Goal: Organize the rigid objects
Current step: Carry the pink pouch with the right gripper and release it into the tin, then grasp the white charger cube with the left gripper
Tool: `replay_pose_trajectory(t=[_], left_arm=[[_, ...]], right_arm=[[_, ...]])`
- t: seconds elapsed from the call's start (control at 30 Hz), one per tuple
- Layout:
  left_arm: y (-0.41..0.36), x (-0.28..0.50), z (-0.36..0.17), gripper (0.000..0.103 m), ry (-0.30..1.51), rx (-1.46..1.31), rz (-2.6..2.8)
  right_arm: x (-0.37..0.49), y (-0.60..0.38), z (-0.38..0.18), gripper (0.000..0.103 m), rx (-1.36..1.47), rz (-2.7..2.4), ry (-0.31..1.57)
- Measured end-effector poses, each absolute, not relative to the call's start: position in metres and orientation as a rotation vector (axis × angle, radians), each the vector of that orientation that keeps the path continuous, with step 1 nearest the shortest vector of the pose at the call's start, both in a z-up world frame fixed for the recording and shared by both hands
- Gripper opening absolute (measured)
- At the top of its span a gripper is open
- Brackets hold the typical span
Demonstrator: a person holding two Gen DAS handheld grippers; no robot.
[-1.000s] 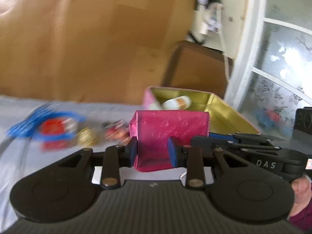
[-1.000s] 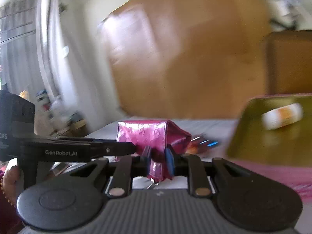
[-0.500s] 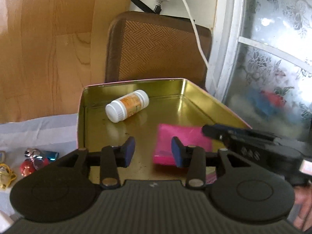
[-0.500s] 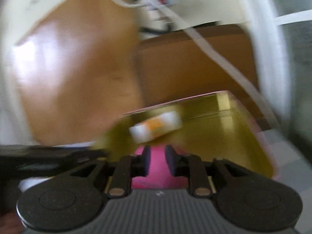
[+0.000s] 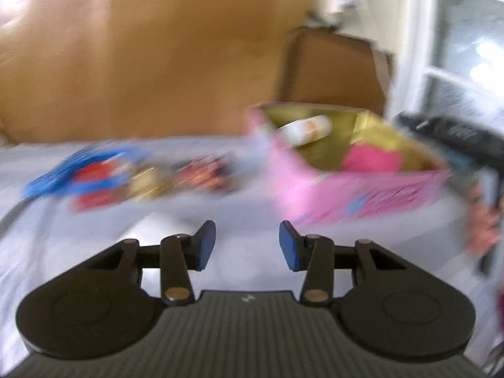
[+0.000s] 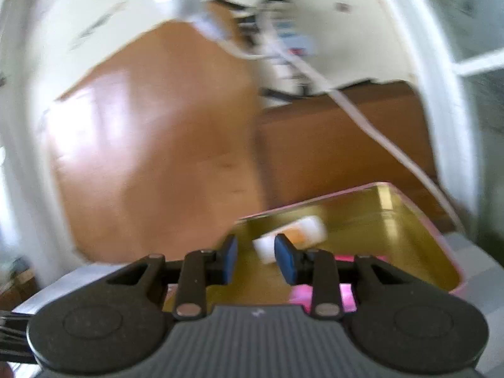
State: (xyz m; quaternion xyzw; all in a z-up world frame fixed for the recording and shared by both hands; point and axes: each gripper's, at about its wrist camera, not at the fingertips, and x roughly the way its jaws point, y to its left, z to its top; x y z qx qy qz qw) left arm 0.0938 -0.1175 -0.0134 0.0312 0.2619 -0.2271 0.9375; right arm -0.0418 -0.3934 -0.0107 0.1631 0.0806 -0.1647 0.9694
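- The left gripper (image 5: pixel 248 244), black with blue pads, hangs over the pale grey cloth-covered table (image 5: pixel 239 208); its jaws have just been opening and stand well apart with only cloth showing between them.
- The right gripper (image 6: pixel 255 258) reaches over the near edge of the shallow tin box (image 6: pixel 441 236), pink outside and gold inside; its jaws have just been opening to a narrow gap, and nothing is pinched between them.
- The glossy pink pouch (image 5: pixel 371 159) lies flat on the gold floor of the tin, near its front wall.
- A small white bottle with an orange label (image 6: pixel 291 236) lies on its side further back in the same tin, apart from the pouch.
- A blurred cluster of small blue, red and gold trinkets (image 5: pixel 126 178) sits on the cloth, left of the tin.
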Motion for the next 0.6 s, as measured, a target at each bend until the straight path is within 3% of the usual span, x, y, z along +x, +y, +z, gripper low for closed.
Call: replay_pose_trajectory(t=[0.2, 0.4, 0.47, 0.5, 0.53, 0.6], left_arm=[[-0.023, 0.085, -0.023, 0.046, 0.573, -0.074, -0.285], [0.014, 0.085, -0.028, 0.046, 0.572, -0.123, -0.229], [0.019, 0.083, -0.031, 0.046, 0.582, -0.135, -0.212], [0.022, 0.082, -0.032, 0.046, 0.59, -0.145, -0.203], [0.026, 0.078, -0.033, 0.046, 0.591, -0.153, -0.203], [0.032, 0.07, -0.031, 0.046, 0.578, -0.157, -0.209]], right_arm=[[-0.01, -0.299, -0.017, 0.031, 0.163, -0.07, 0.29], [0.058, -0.216, -0.053, 0.056, -0.018, 0.101, 0.48], [0.08, -0.202, -0.06, 0.068, -0.061, 0.103, 0.506], [0.091, -0.198, -0.062, 0.081, -0.069, 0.098, 0.522], [0.101, -0.195, -0.065, 0.085, -0.07, 0.097, 0.539], [0.122, -0.193, -0.07, 0.084, -0.066, 0.108, 0.589]])
